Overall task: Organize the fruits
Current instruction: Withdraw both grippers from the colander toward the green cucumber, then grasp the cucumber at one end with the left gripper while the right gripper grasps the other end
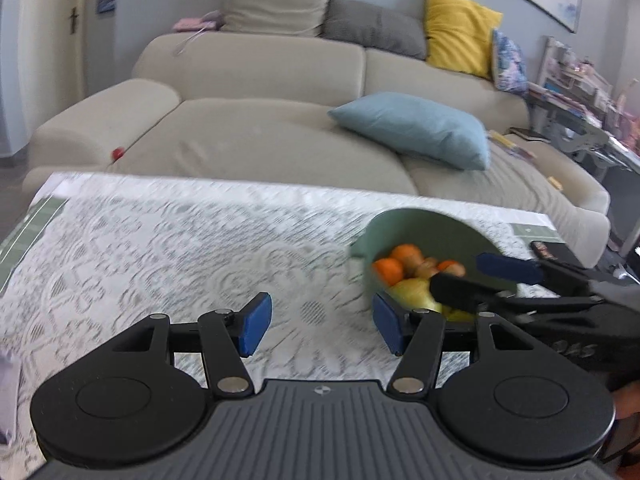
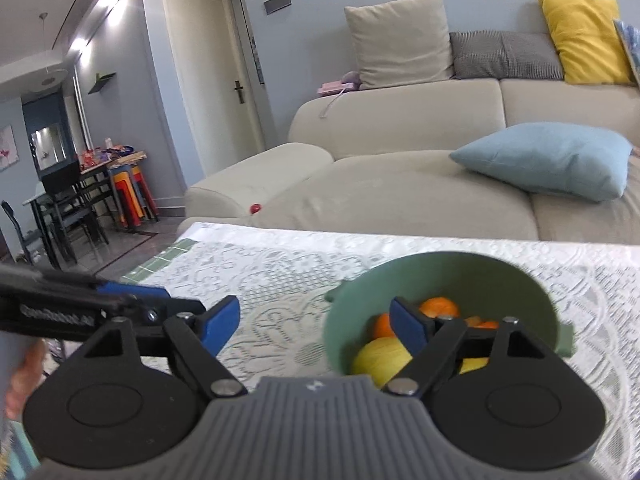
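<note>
A green bowl stands on the lace-covered table. Inside it lie oranges, a large yellow fruit and some small brownish fruits. My left gripper is open over bare cloth just left of the bowl, holding nothing. My right gripper is open too, its right finger in front of the bowl's mouth and its left finger over the cloth. In the left wrist view the right gripper reaches across the bowl's near right side. The left gripper shows at the left of the right wrist view.
A beige sofa stands right behind the table's far edge, with a light blue cushion and a small red ball. A dark flat object lies right of the bowl. Dining chairs stand far left.
</note>
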Motion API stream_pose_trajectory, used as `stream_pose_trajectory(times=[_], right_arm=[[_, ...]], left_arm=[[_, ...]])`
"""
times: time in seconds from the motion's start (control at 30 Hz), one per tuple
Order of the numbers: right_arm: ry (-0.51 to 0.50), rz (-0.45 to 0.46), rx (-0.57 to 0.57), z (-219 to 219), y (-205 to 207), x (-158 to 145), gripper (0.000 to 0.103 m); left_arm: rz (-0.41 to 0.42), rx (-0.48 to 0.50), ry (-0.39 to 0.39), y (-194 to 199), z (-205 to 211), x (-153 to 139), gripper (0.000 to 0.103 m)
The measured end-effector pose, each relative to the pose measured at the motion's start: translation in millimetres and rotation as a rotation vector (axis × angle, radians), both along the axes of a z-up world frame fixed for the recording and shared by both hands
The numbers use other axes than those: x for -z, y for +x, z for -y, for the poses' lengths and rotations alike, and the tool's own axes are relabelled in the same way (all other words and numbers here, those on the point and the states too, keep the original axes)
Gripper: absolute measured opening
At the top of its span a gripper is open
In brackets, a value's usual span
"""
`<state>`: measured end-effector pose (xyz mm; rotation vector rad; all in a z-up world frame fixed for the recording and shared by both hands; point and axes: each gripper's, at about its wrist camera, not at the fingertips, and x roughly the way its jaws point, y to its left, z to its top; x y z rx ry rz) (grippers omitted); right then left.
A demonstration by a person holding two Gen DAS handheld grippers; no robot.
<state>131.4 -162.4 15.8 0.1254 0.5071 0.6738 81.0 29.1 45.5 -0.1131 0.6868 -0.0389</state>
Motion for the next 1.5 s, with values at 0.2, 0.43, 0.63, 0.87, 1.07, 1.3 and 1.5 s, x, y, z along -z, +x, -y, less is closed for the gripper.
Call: stream_pose_trajectory(times=[0.2, 0.43, 0.63, 0.87, 1.07, 1.3, 1.5], right_arm=[[-0.004, -0.055, -0.082, -19.6, -12.6, 5.4, 0.08], [-0.021, -0.22, -0.194, -43.2, -24.0, 31.0, 0.079], [-0.116, -0.25, -0.273, -64.4, -44.2, 50.3, 0.075], [-0.181, -0.293, -0.308, -77.1, -49.0, 69.5, 0.061], [-0.248, -0.29, -0.339, -87.5, -54.4, 84.3, 0.046], [-0.214, -0.307, -0.345, -77.9, -44.3, 78.4, 0.032], [-0.125, -0.335, -0.302, -63.6, -25.7, 70.9, 0.033]], left_arm=[[-0.05, -0.068, 0.026, -14.4, -19.2, 21.0, 0.068], [-0.104, -0.103, 0.032, -19.2, -39.3, 41.9, 0.068], [-0.146, -0.116, 0.009, -18.4, -50.6, 57.1, 0.068], [-0.164, -0.123, -0.048, -20.4, -62.1, 69.9, 0.068], [-0.141, -0.107, -0.12, -20.9, -71.4, 77.3, 0.068], [-0.108, -0.102, -0.202, -18.0, -84.5, 87.6, 0.068], [-0.089, -0.145, -0.307, -13.0, -98.4, 95.3, 0.068]])
